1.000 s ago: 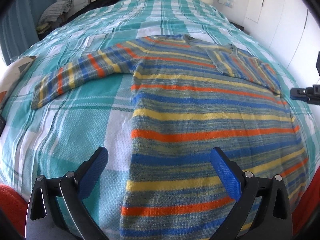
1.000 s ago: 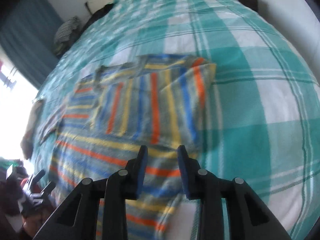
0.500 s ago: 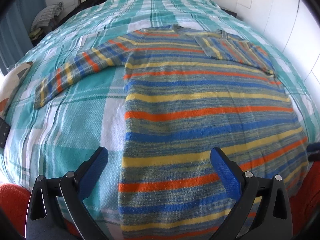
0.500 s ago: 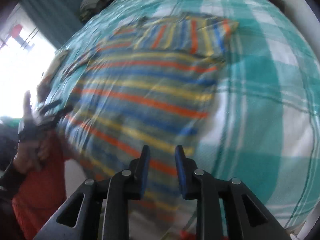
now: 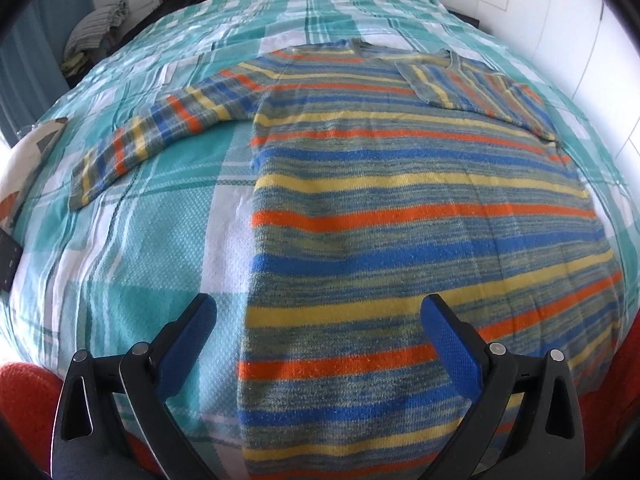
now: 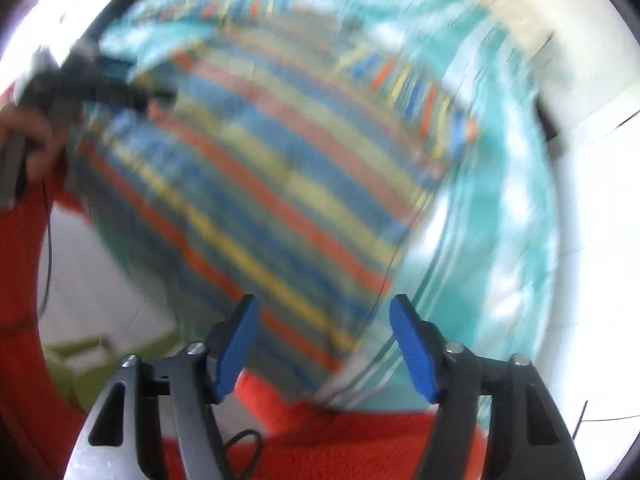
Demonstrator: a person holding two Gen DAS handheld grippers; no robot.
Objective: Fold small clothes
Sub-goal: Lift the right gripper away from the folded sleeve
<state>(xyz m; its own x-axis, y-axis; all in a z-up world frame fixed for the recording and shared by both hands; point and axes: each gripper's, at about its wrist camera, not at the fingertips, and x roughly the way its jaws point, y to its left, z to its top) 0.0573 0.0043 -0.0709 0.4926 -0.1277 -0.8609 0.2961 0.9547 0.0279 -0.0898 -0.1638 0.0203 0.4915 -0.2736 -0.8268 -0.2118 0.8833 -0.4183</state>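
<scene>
A striped sweater point(image 5: 400, 208) in blue, orange, yellow and grey lies flat on the bed. Its right sleeve point(image 5: 472, 92) is folded across the chest; its left sleeve point(image 5: 160, 132) lies stretched out to the left. My left gripper point(image 5: 320, 336) is open and empty above the sweater's bottom left corner. My right gripper point(image 6: 324, 340) is open and empty over the sweater's point(image 6: 280, 184) bottom right corner; that view is blurred by motion. The left gripper also shows in the right wrist view point(image 6: 100, 88), held in a hand.
The bed has a teal and white plaid cover point(image 5: 120, 264). A red rug or cloth point(image 6: 360, 432) lies at the bed's near edge. Folded clothes point(image 5: 96, 40) sit at the far left. White cupboards point(image 5: 600, 60) stand to the right.
My right gripper has swung from the folded sleeve down to the sweater's bottom right corner and its jaws have opened. My left gripper has drawn back slightly and stays open.
</scene>
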